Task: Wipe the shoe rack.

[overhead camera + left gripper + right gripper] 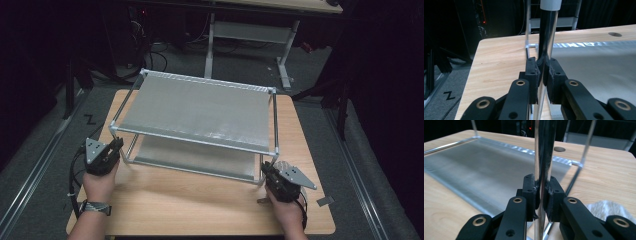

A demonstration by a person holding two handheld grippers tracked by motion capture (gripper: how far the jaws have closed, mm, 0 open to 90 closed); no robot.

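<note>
Two grippers hold a two-tier metal rack [200, 112] by its front legs, one at each near corner; the rack stands on a wooden table [200, 205], square to the person and towards the far side of the top, its upper shelf [197, 107] a grey sheet in a bright tube frame and its lower shelf [195, 157] close above the wood; the left gripper [114, 148] is clamped on the front left leg [546, 45], and in the left gripper view both black pads press the shiny tube from either side, low on the leg and under a grey corner joint [550, 4]; the right gripper [266, 170] is clamped the same way on the front right leg [544, 152], its jaws narrowed onto the chrome with no gap to be seen; a small pale object [324, 201] lies on the table near the right hand, apart from the rack. By its look the rack is light and stiff, thin tubing and sheet, so it should move as one piece; yet the polished legs are round and slippery, and the pads could slide up them or let the frame swing if one side leads; the low hold near the feet seems sound, and both hands had best lift or shift together and level.
</note>
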